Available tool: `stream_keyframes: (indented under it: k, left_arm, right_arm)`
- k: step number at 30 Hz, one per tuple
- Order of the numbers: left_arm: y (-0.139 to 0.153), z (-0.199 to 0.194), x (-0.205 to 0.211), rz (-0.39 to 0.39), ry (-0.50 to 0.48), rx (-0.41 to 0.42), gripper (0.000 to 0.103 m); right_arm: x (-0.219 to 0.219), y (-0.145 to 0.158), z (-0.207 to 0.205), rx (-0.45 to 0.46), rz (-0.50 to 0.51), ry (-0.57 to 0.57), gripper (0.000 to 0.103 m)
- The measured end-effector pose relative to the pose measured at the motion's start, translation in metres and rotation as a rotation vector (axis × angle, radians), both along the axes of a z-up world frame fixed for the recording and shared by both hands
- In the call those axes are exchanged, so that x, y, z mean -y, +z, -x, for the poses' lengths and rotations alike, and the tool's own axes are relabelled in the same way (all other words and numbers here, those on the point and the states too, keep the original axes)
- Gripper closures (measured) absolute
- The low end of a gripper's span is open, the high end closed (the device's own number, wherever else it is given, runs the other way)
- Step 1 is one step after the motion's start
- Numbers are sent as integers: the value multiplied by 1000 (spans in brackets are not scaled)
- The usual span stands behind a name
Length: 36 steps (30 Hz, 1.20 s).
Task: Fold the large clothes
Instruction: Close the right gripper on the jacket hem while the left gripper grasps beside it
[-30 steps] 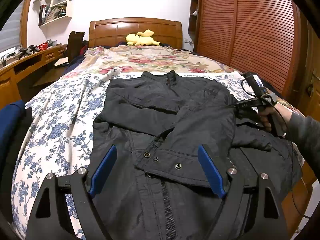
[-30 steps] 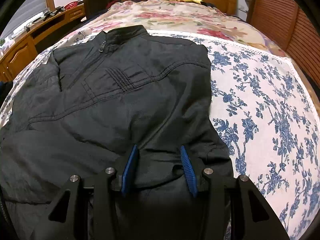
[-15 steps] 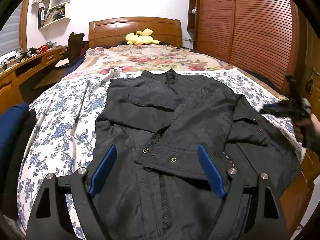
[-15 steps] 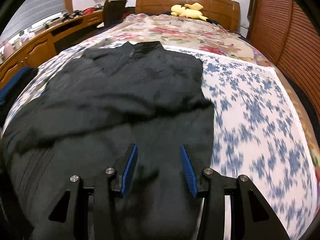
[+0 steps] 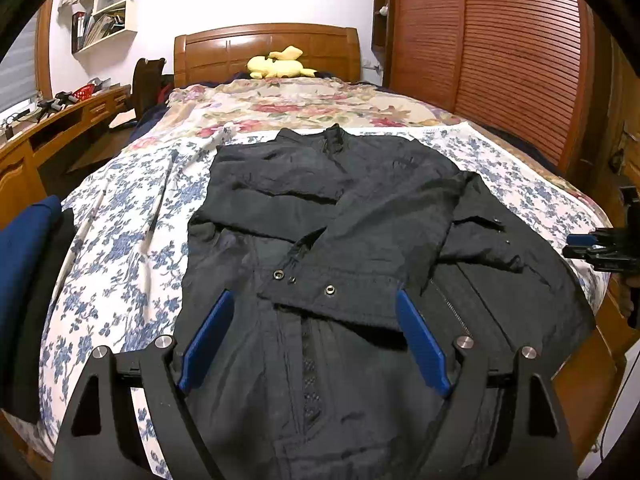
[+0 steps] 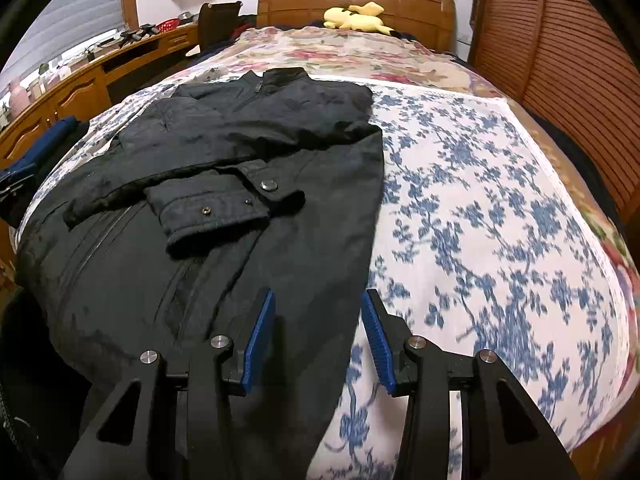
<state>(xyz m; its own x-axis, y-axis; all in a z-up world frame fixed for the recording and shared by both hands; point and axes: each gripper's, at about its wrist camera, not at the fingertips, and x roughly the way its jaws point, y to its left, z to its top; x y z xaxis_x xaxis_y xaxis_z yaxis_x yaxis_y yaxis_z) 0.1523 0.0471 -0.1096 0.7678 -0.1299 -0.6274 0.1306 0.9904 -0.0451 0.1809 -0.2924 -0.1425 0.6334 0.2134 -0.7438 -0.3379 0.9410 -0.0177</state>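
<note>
Across the bed (image 6: 480, 200) the jacket (image 5: 320, 220) is lying, sleeves folded in — we are hovering both tongs, left (image 5: 316, 344) wide, right (image 6: 318, 336) half-open, both empty; next, gripping the hem.

The left gripper (image 5: 314, 344) was built as a matte black frame, splayed into two broad arms pierced by triangular cut-outs. Two long, flat blue pads (image 5: 420, 344) were mounted on its inner faces. Four round silver screw heads (image 5: 163, 341) were set along the linkage.

The right gripper (image 6: 318, 340) was made to the same pattern: black frame, triangular openings, four silver screw heads (image 6: 221, 341), and blue pads (image 6: 260, 340) whose inner faces were finely ribbed. Seen from the left wrist view, it (image 5: 580, 245) appeared as a black body with a blue tip.
</note>
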Motion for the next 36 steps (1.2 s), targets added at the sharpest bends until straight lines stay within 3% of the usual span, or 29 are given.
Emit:
stream_keyframes:
  k: [5,15,21,32,36]
  left_arm:
    - [-3,6,-9,-7,22,-18,19]
    - [-19,22,-44,-13,72,-61,20]
    - [-37,29,-60,-11,84,-118,41]
    - [-58,50,-71,21,89,-180,45]
    - [-59,56,-72,34,77,-175,59]
  right_arm:
    - [2,-2,9,-20,-16,-6,50]
    - [5,-17,11,-74,-41,-30,49]
    - [-2,-26,16,-89,-34,-10,49]
    - [-5,-26,24,-91,-59,16,49]
    - [-7,-20,31,-58,-103,57,49]
